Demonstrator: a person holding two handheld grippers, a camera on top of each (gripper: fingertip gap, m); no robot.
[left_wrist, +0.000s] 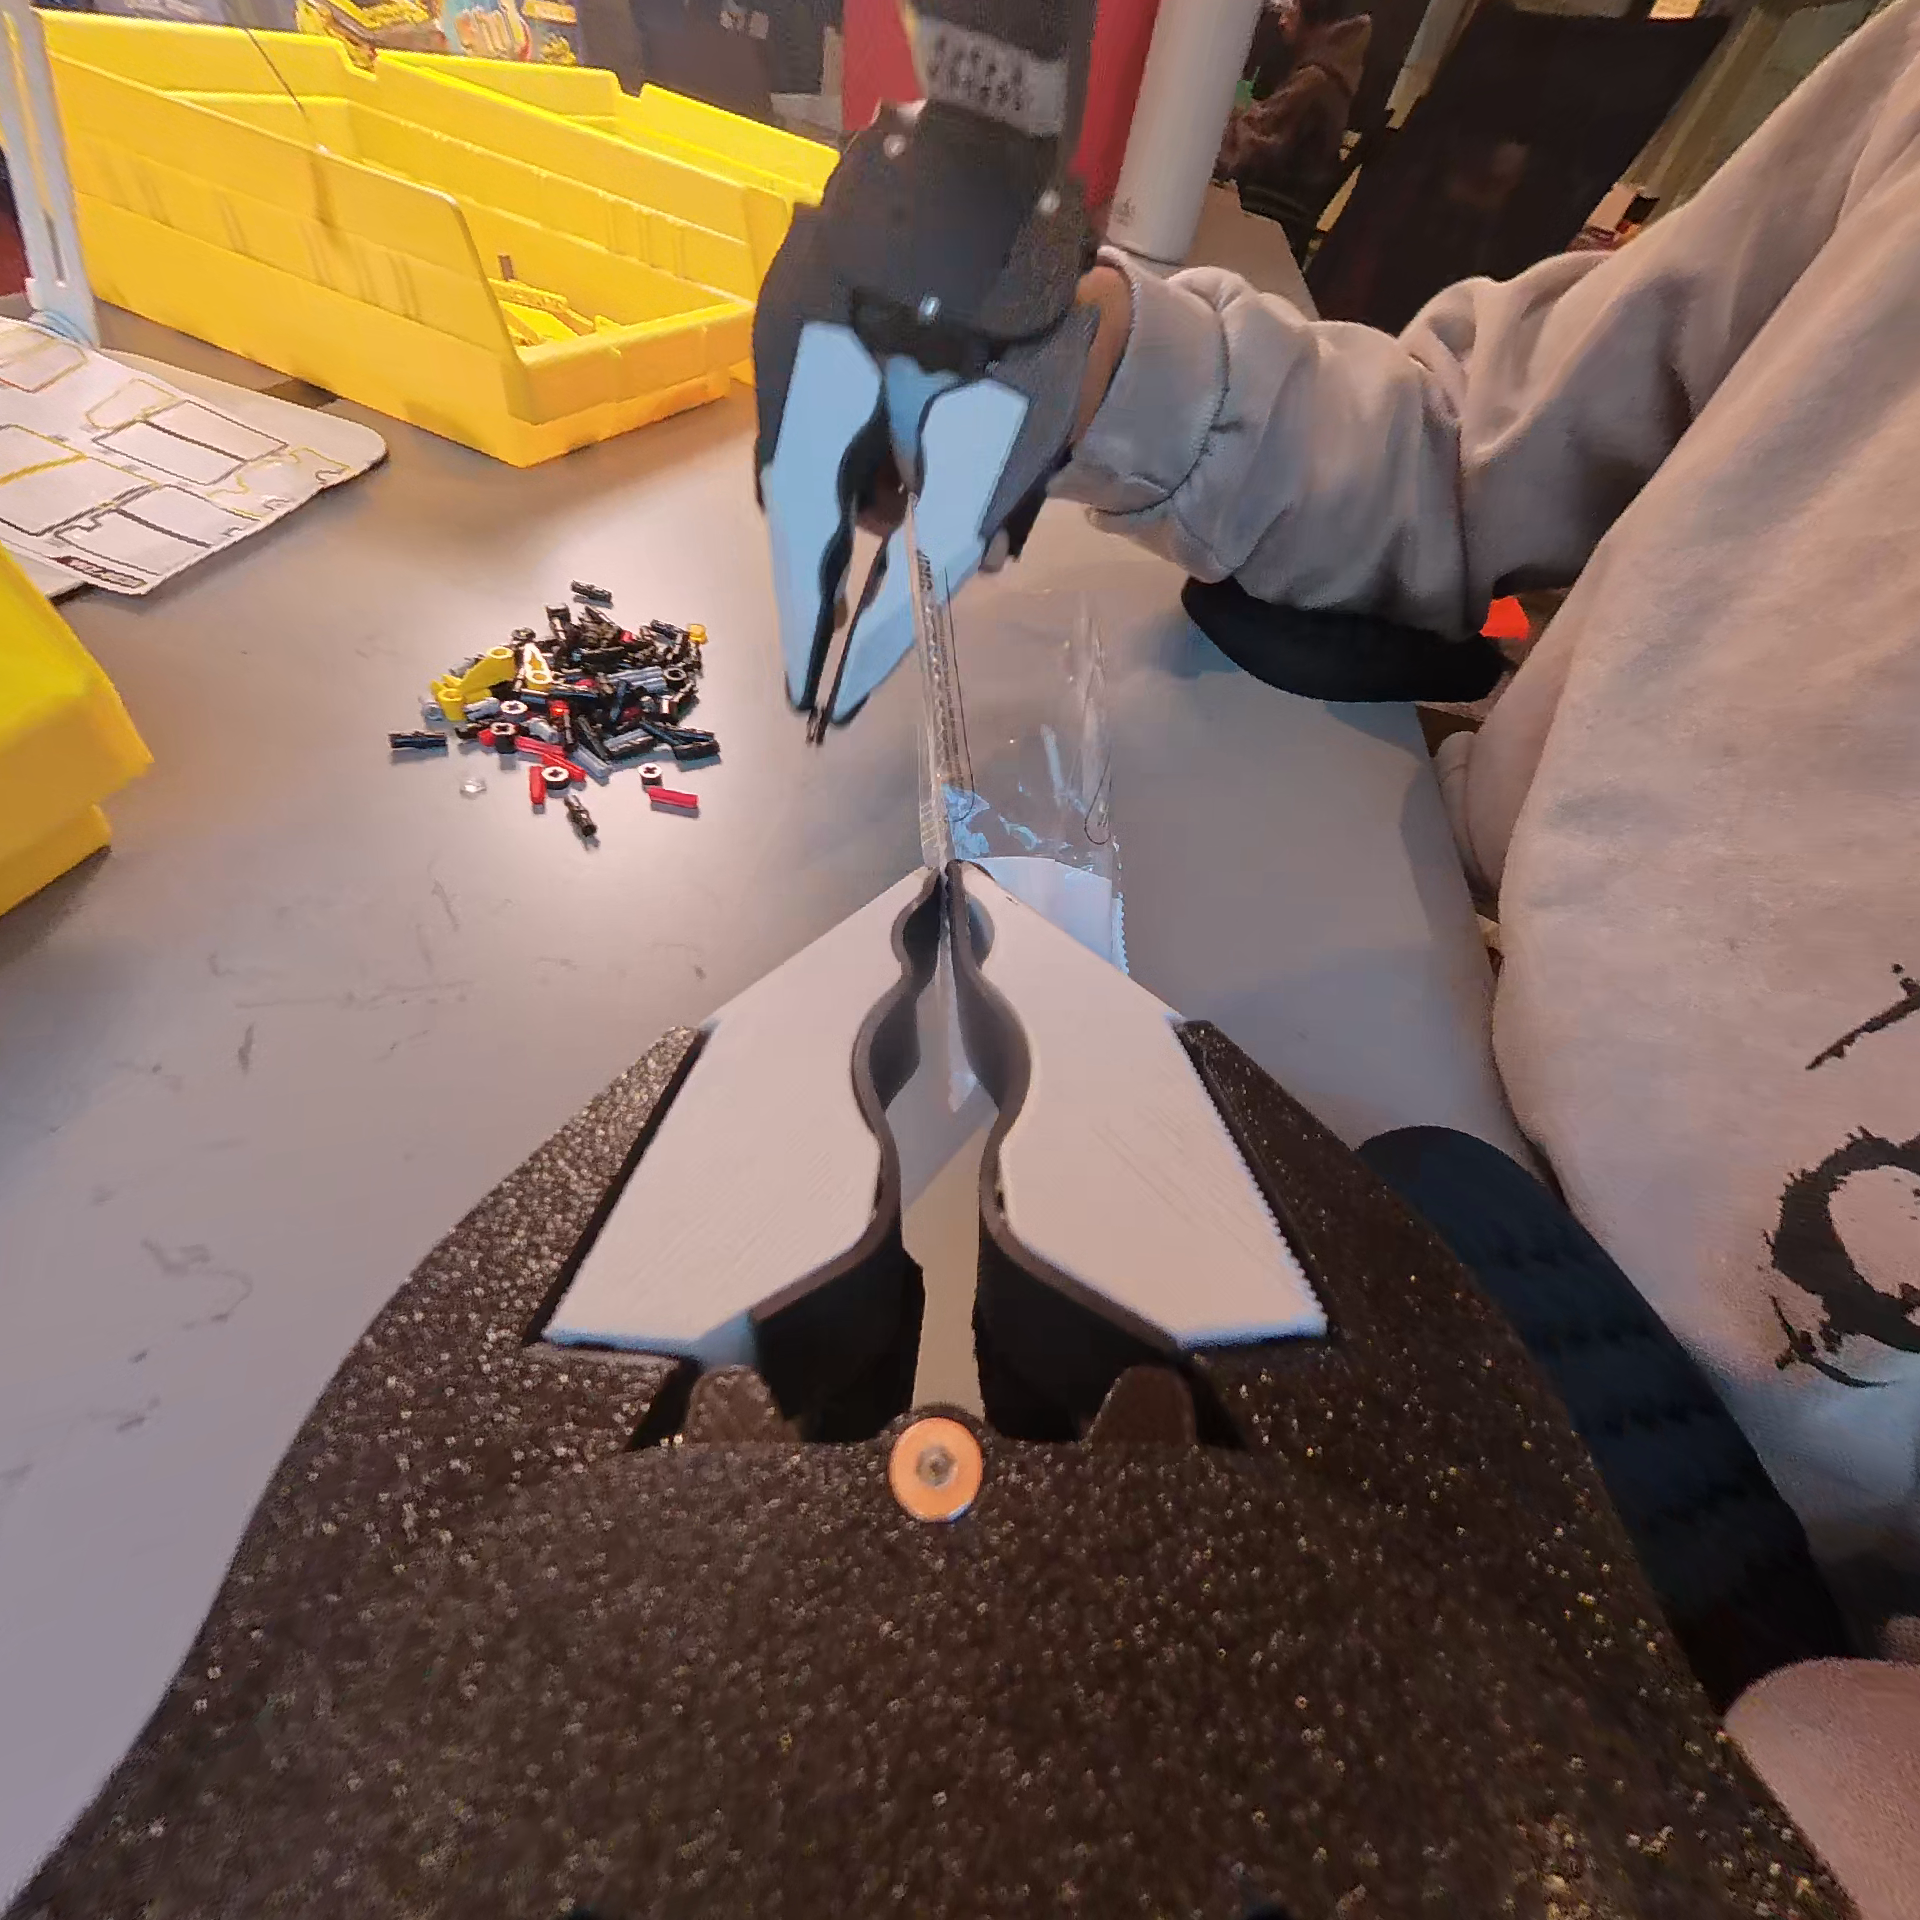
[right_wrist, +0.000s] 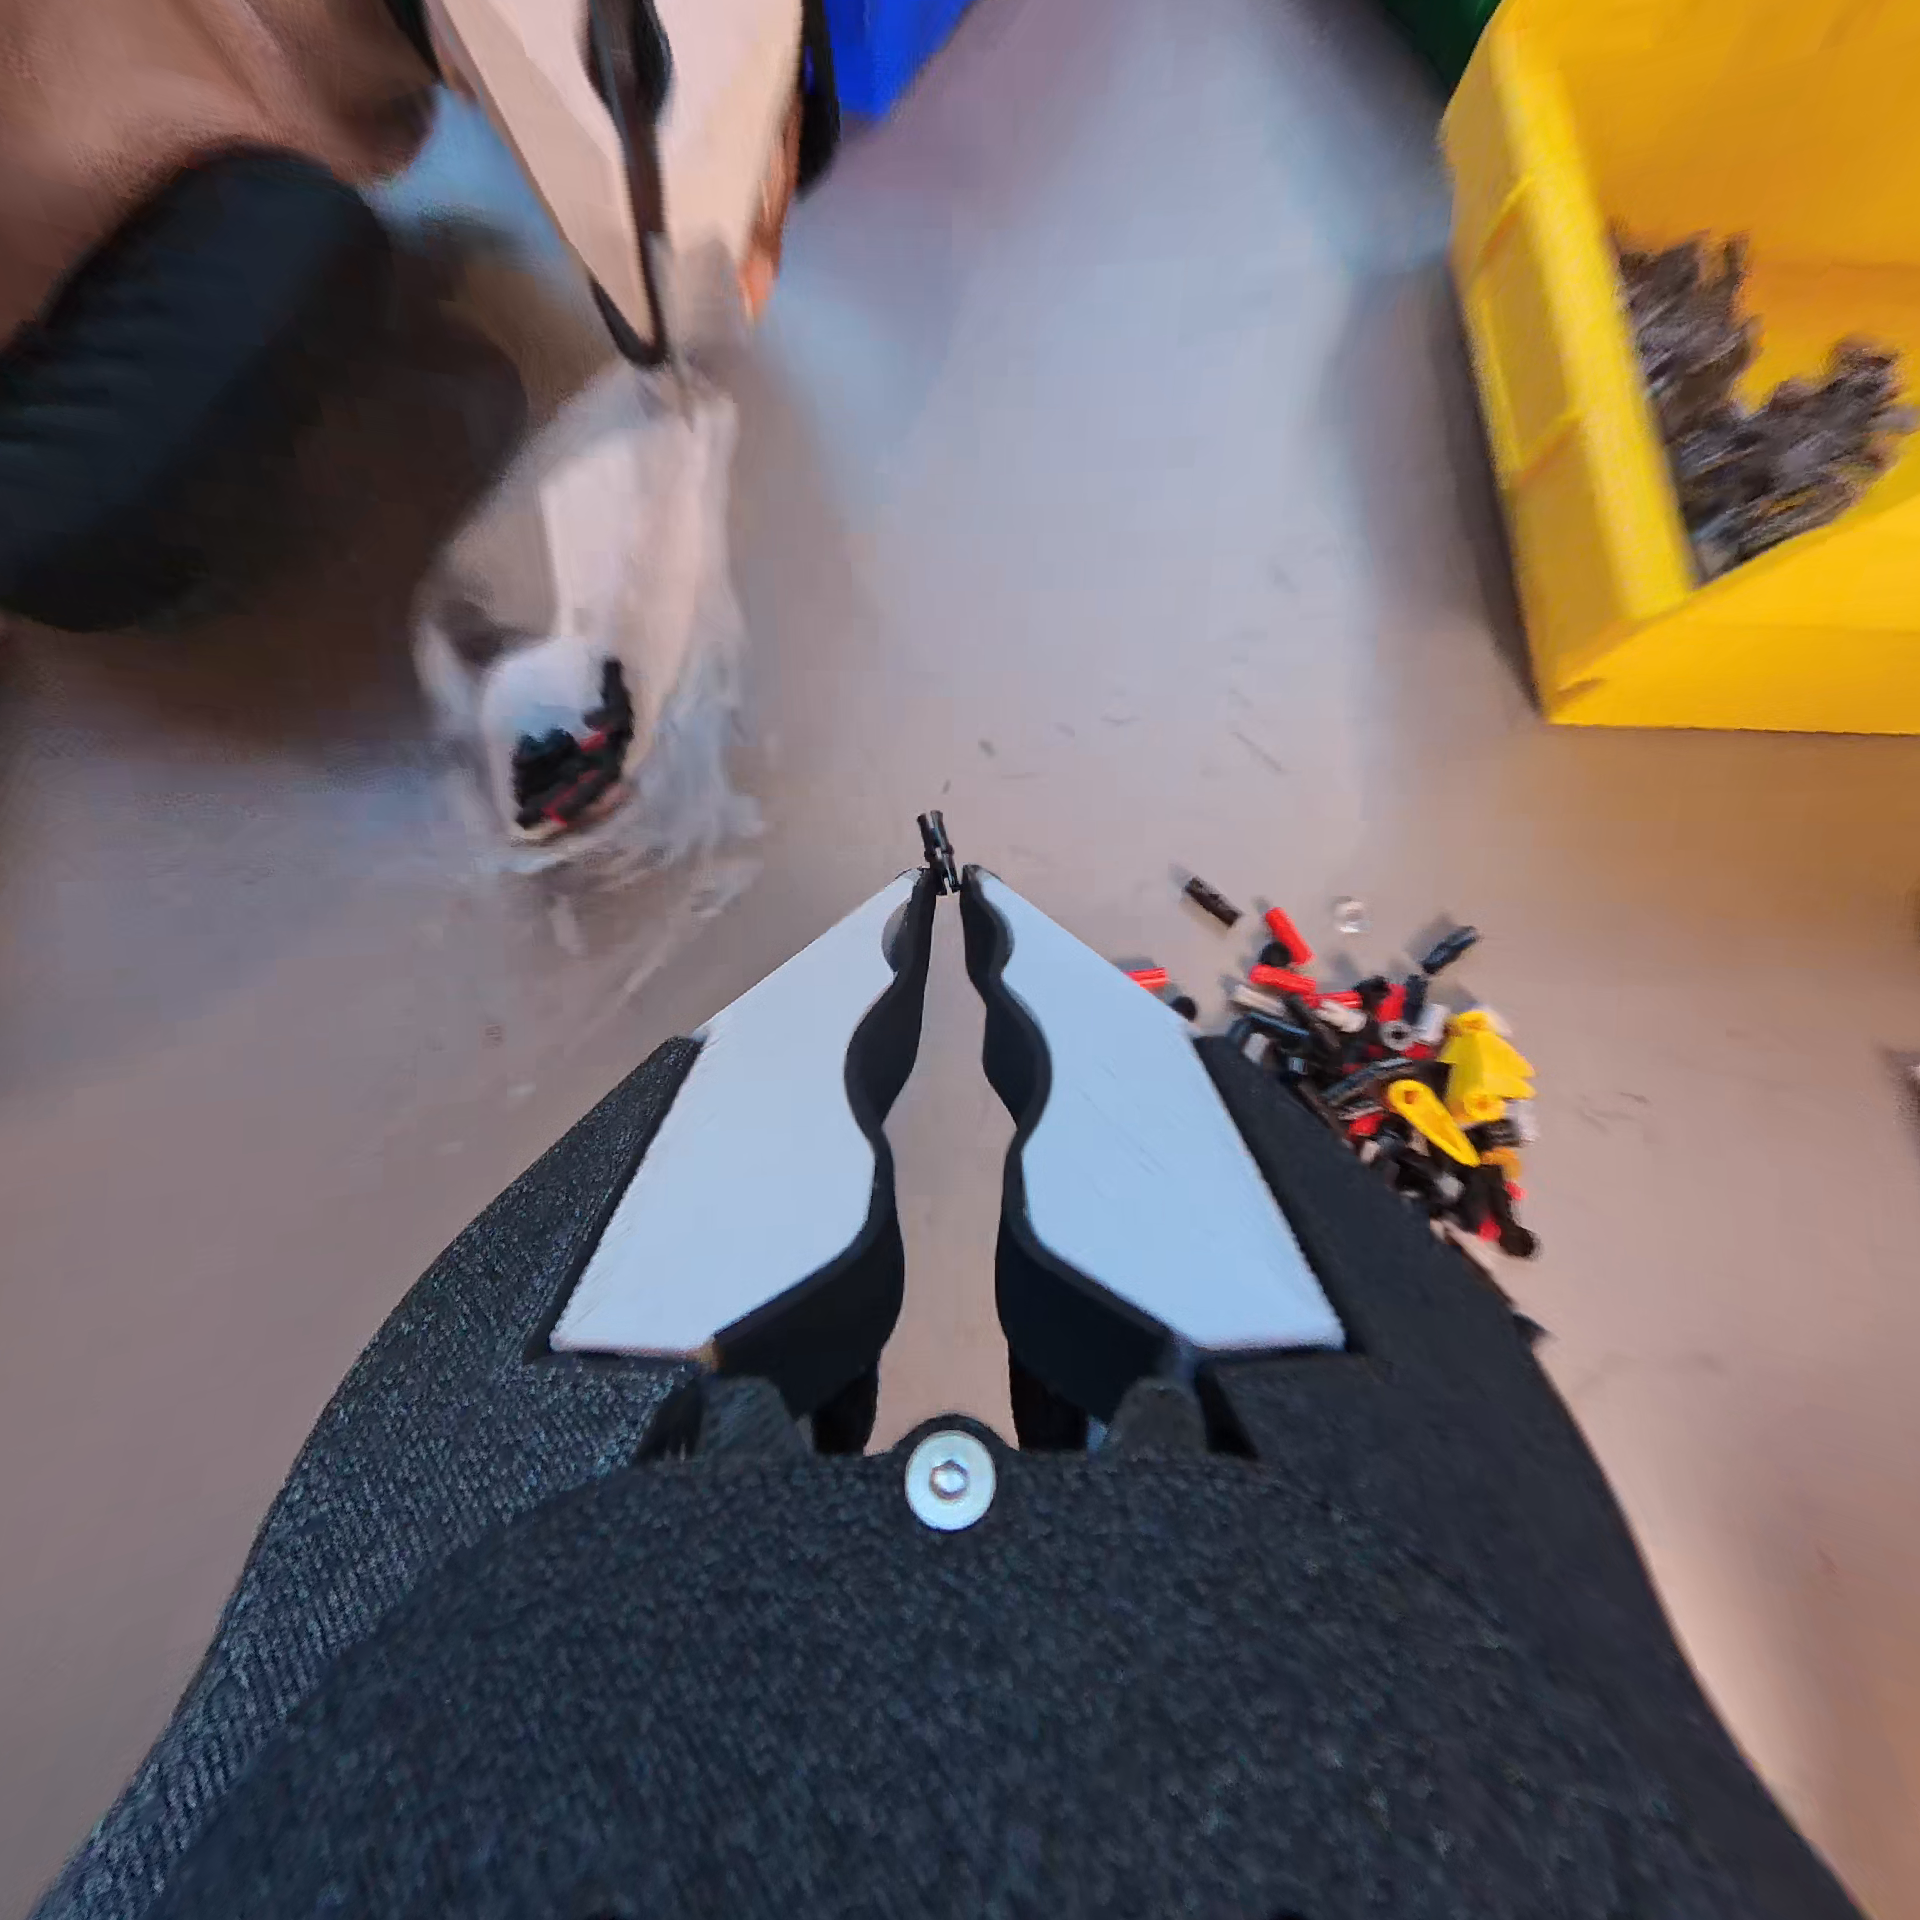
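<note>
Left gripper pinches clear bag; some parts remain inside. Right gripper pinches black pin. Parts pile lies far left.

L gripper clamped tight, R gripper pinched, fingers nearly together

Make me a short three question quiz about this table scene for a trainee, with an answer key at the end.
1. True or false: the left gripper is shut on the clear plastic bag.
2. What does the right gripper pinch at its tips: A) a small black pin, B) a yellow piece, C) nothing?
3. On which side of the right gripper, in its own view, does the pile of small parts lie?

Key: 1 true. 2 A. 3 the right side, on the grey table, nearer than the yellow bin.
</note>
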